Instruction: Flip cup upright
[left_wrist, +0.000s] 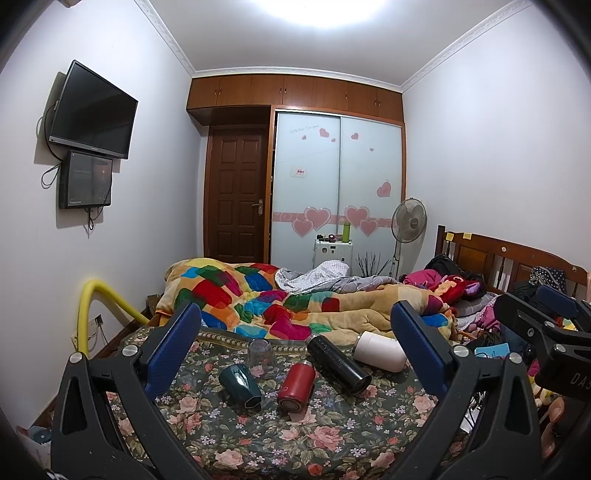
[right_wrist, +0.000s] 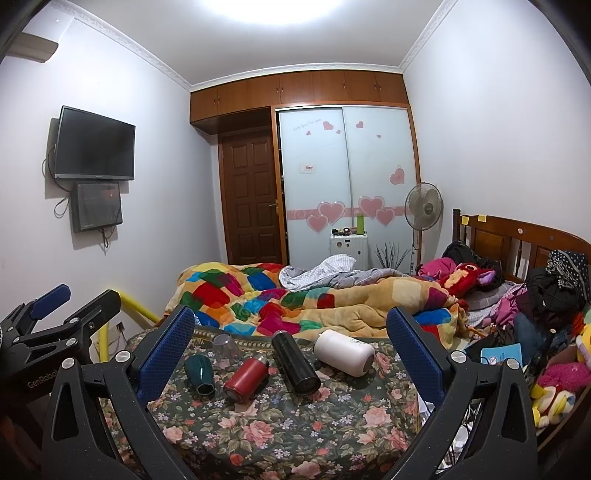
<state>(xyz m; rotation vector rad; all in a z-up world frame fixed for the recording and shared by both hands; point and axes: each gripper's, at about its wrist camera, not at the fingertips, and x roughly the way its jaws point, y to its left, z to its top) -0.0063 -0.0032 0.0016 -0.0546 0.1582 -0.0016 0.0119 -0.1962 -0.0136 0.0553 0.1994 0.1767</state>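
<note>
Several cups lie on a floral cloth (left_wrist: 295, 435) on the bed. A dark green cup (left_wrist: 240, 386) (right_wrist: 199, 374), a red bottle (left_wrist: 295, 386) (right_wrist: 245, 378), a black flask (left_wrist: 338, 363) (right_wrist: 295, 363) and a white cup (left_wrist: 380, 350) (right_wrist: 343, 352) lie on their sides. A clear glass (left_wrist: 261, 356) (right_wrist: 225, 349) stands upside down behind the green cup. My left gripper (left_wrist: 295, 325) is open and empty, held short of the cups. My right gripper (right_wrist: 290, 330) is open and empty too, also back from them. Each gripper shows at the edge of the other's view.
A colourful patchwork blanket (left_wrist: 258, 299) is heaped behind the cups. Clothes and plush toys (right_wrist: 546, 314) pile up at the right by the wooden headboard (right_wrist: 517, 240). A yellow rail (left_wrist: 107, 299) runs along the left side. A wardrobe, door and fan stand far back.
</note>
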